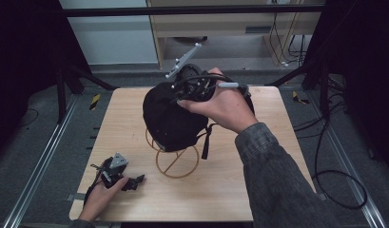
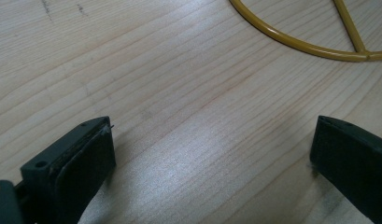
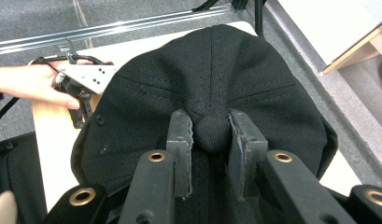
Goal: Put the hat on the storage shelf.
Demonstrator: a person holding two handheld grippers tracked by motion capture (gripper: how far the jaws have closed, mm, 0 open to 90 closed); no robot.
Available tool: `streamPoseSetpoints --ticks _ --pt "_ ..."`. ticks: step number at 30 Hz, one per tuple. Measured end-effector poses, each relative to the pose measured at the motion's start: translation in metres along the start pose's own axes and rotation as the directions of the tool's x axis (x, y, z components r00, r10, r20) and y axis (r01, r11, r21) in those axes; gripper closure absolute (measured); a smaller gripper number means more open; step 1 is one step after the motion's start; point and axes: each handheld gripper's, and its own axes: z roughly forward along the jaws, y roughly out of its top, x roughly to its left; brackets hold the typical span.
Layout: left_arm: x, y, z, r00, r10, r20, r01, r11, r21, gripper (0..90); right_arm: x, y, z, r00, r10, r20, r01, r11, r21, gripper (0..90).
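Cap [image 3: 212,88] sat on wire stand [image 1: 177,164], mid-table [image 1: 258,190]; right hand-held gripper [image 3: 211,133] pinched its top button. Left hand-held gripper [image 2: 212,154] rested released on table. Next, probably: lift straight up

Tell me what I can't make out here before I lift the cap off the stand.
- Upper part of the wire stand: high view, hidden under the black cap.
- Right claw tips: high view, covered by the right hand.
- Cap's brim: right gripper view, cut off behind the crown.
- Stand ring: left gripper view, cropped by the top edge; left claw rests open.
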Motion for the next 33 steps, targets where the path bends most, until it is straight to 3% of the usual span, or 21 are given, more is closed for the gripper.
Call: streamPoseSetpoints --ticks 16,33 --pt "0.000 0.000 0.000 1.0000 0.002 0.001 -0.002 1.0000 0.000 0.0 0.000 0.008 0.031 0.9997 0.001 -0.024 0.000 0.999 0.046 72.1" --pt "0.000 0.000 0.000 1.0000 0.002 0.002 -0.002 1.0000 0.000 0.0 0.001 0.003 0.057 0.9989 0.011 -0.047 -0.007 0.996 0.091 71.6"
